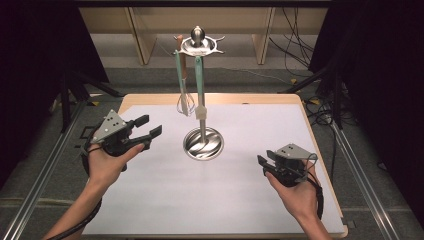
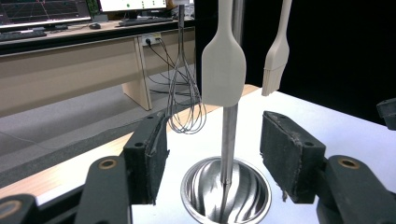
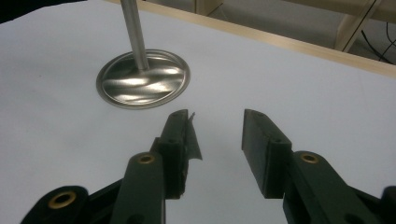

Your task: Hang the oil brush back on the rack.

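The utensil stand (image 1: 202,100) rises from the middle of the desk (image 1: 150,210), its round steel base (image 1: 203,143) flat on the white surface and its pole upright. From the ring at the top of the stand hang a whisk (image 1: 185,102), a spatula (image 2: 223,65) and a pastry brush (image 2: 276,60); seen from the left gripper view, the whisk is left of the pole, the spatula right in front of it, and the brush to its right.

The left gripper (image 1: 145,129) is held above the desk, left of the stand's base and near it. Its hand grips it from below, with the forearm coming up from the lower left, and it points level toward the stand. Its fingers (image 2: 292,161) are released, spread wide with nothing between them; the base and pole show through the gap.

The right gripper (image 1: 264,164) sits low over the desk, right of the base and farther from it. Its hand cups it from below, aiming it left toward the base. Its fingers (image 3: 180,147) are likewise spread and hold nothing.
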`<action>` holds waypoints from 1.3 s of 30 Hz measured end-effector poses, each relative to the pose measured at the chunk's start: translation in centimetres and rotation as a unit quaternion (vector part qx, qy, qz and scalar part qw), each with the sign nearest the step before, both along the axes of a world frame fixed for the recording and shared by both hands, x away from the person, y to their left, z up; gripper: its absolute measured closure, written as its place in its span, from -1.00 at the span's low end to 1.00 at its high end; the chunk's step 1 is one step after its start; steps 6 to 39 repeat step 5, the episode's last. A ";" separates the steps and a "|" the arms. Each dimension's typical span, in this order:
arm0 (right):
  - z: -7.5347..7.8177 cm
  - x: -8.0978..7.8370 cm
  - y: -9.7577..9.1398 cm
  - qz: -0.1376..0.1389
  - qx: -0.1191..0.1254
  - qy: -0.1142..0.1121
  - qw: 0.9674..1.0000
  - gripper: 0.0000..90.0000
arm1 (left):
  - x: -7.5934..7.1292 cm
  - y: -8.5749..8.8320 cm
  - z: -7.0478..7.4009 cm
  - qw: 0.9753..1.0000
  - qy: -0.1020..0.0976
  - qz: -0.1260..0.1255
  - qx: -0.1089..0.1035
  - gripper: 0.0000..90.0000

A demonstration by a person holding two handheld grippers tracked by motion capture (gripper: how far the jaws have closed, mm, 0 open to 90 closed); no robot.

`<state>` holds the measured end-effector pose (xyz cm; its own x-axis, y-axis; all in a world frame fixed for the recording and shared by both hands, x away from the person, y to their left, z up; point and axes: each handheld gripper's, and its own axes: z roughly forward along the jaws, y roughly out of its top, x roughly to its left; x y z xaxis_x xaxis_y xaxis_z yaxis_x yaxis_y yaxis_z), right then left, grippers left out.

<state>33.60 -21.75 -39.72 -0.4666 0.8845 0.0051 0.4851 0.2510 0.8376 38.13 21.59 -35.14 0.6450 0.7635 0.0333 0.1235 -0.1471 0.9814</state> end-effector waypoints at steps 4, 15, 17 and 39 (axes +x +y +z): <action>-0.1 -0.1 -0.2 -0.007 0.003 0.001 1.000 0.38 | 0.1 -0.1 -0.3 1.000 0.004 0.001 0.000 -0.09; -0.2 -0.1 -0.1 -0.010 0.007 -0.006 1.000 0.38 | 0.1 -0.1 -0.3 1.000 0.004 0.000 0.000 -0.09; -0.2 -0.1 -0.1 -0.010 0.007 -0.006 1.000 0.38 | 0.1 -0.1 -0.3 1.000 0.004 0.000 0.000 -0.09; -0.2 -0.1 -0.1 -0.010 0.007 -0.006 1.000 0.38 | 0.1 -0.1 -0.3 1.000 0.004 0.000 0.000 -0.09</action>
